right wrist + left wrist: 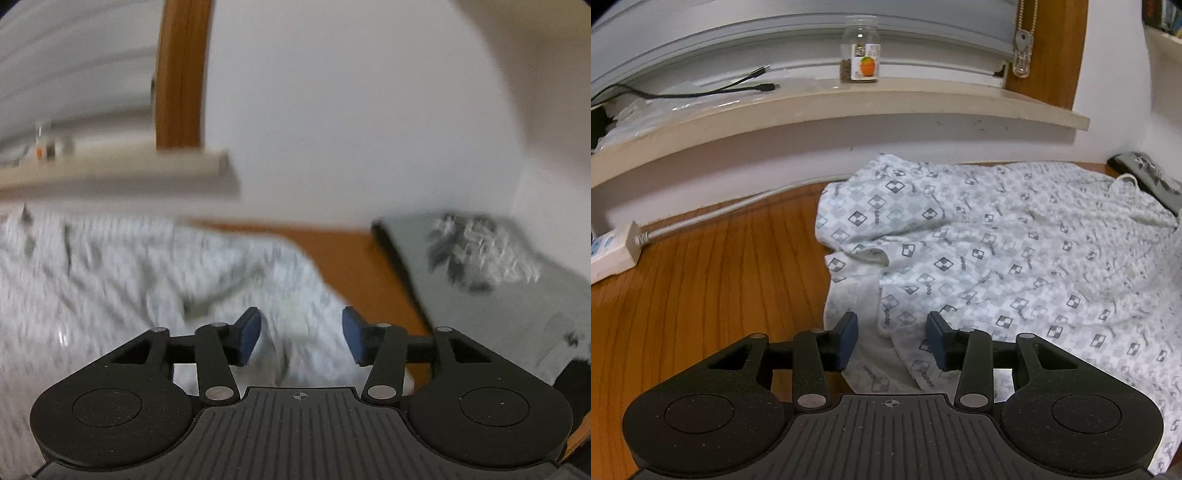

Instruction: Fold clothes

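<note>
A white garment [997,251] with a grey and dark checked print lies spread and wrinkled on the wooden floor [713,266]. My left gripper [892,341] is open just above the garment's near left edge, with a fold of cloth between the blue pads but not gripped. In the right wrist view, which is blurred by motion, my right gripper [301,338] is open over the right end of the same garment [129,273], with cloth below the pads.
A window ledge [849,107] carries a clear jar [860,55] and black cables [701,90]. A white power strip [613,251] lies at the left wall. A grey patterned cushion or mat [491,280] lies right of the garment.
</note>
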Demonstrator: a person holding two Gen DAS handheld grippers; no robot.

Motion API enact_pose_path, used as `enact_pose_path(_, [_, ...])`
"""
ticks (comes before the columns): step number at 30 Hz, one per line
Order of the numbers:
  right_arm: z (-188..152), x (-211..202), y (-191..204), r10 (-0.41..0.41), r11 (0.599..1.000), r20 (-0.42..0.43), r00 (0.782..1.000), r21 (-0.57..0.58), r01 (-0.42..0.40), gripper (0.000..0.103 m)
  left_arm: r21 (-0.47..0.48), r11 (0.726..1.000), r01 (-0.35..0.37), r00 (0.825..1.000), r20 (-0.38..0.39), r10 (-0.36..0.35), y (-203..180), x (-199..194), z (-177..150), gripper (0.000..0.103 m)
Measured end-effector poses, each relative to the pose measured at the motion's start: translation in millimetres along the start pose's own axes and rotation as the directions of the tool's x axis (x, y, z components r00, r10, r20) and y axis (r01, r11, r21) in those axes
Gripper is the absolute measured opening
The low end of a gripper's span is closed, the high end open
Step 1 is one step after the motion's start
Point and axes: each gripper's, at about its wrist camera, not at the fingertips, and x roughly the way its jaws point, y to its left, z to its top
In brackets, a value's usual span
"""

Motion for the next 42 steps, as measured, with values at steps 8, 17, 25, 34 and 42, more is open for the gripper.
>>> enact_pose_path(8, [-1.9, 35.3, 64.2, 0.223, 0.972, -0.072, 0.972, -0.064, -0.227, 0.056, 0.012, 1.000, -0.016, 1.000, -0.020, 0.016, 16.6, 2.9, 4.3, 0.047])
enact_pose_path(17, [-12.3, 61.8, 89.0, 0.301, 0.944, -0.120, 0.946, -0.103, -0.313, 0.061, -0.013, 0.995, -0.095, 0.995, -0.028, 0.095, 24.9, -11.5, 10.4, 0.048])
enact_pose_path(25, [-15.5, 59.7, 87.0, 0.303, 0.950, -0.138, 0.943, -0.034, -0.310, 0.062, 0.041, 0.999, 0.005, 0.991, 0.137, -0.010, -50.5, 8.8, 60.2, 0.083])
enact_pose_path(34, [-14.3, 60.4, 86.0, 0.314, 0.947, -0.137, 0.939, -0.029, -0.321, 0.064, 0.110, 0.984, 0.140, 0.982, 0.112, -0.152, -112.4, 82.8, 98.6, 0.102])
enact_pose_path(42, [-14.6, 61.4, 80.6, 0.330, 0.943, -0.131, 0.935, 0.001, -0.333, 0.068, 0.177, 0.969, 0.174, 0.980, 0.066, -0.188, -106.7, 103.2, 90.3, 0.103])
